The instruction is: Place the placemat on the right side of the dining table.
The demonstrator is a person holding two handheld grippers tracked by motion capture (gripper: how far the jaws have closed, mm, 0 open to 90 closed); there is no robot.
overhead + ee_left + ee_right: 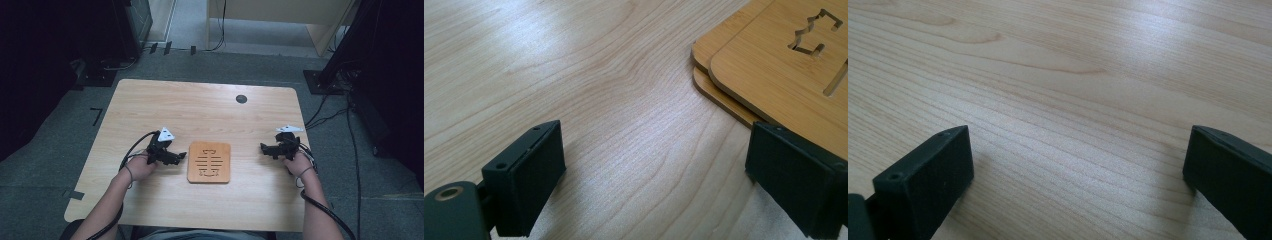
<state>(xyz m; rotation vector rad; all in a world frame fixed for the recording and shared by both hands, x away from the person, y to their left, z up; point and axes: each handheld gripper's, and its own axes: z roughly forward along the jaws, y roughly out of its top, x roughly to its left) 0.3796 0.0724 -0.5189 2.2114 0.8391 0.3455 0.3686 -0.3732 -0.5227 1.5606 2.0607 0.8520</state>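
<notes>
Item: two stacked boards, flat at table centre, between the grippers. Left gripper: jaws wide, nothing held, one jaw beside the stack's corner. Right gripper: jaws wide, empty, well apart. Risk: boards may be pushed rather than gripped, being thin and flush with the table

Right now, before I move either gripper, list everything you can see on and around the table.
Wooden trivets: two stacked, the top one with cut-out slots, brown, centre of the table near the person.
Table: one, light wood, with a dark round grommet near its far edge.
Floor cables: several, black, on the grey floor right of the table.
Left gripper: one, black, jaws open, just left of the trivets.
Right gripper: one, black, jaws open over bare table, right of the trivets.
</notes>
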